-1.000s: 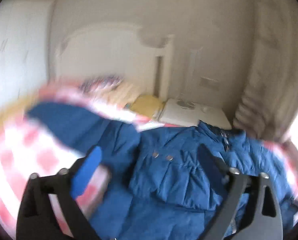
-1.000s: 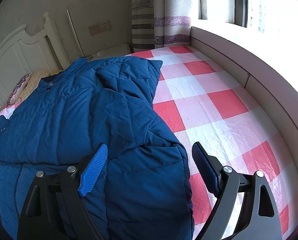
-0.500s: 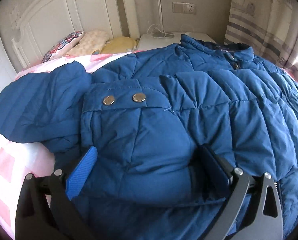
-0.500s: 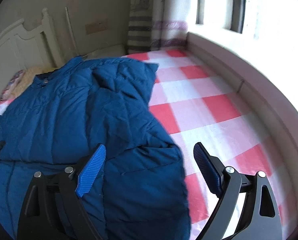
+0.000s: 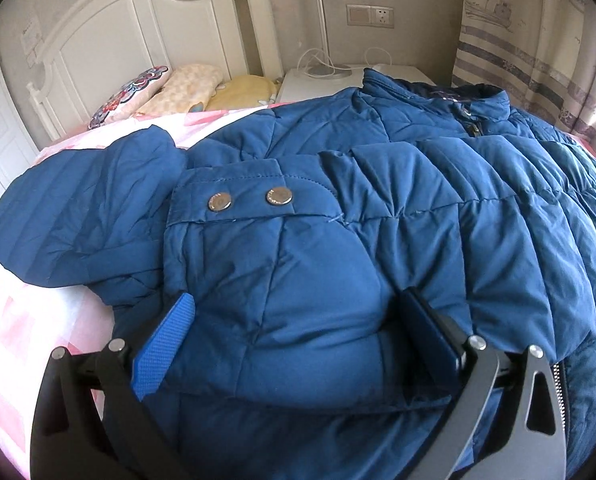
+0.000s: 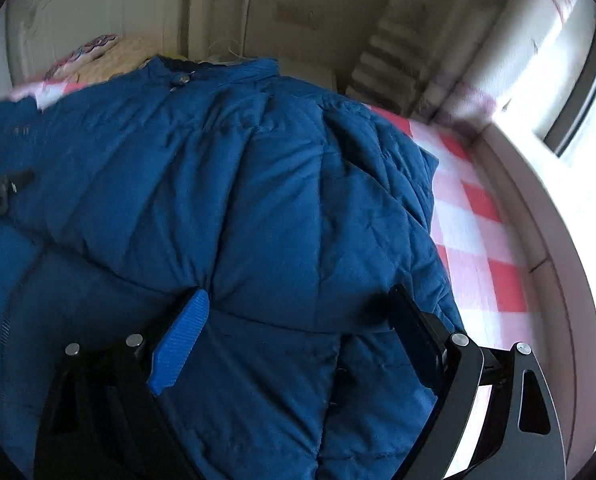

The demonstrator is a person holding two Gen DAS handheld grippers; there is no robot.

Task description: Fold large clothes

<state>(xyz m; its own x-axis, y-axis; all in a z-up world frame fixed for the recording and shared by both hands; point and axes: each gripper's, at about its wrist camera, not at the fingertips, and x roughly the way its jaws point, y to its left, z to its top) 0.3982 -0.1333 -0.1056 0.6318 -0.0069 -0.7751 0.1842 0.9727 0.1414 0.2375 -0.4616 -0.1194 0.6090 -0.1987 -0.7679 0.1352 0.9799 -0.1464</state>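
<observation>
Both my jaws spread wide over the puffy jacket (image 5: 338,240) on the bed (image 6: 478,240); pinching its slick bulk could slip.

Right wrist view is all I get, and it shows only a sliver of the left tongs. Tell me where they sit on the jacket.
Observer: The left tongs stand open astride a puffed pocket of the blue jacket.
Operator: Give me a landmark there.
Observer: Two metal snaps sit on the pocket flap, just beyond the tips.
Operator: Now report the sleeve on that side.
Observer: The sleeve lies spread out to the left on the pink checked sheet, not folded over the body.
</observation>
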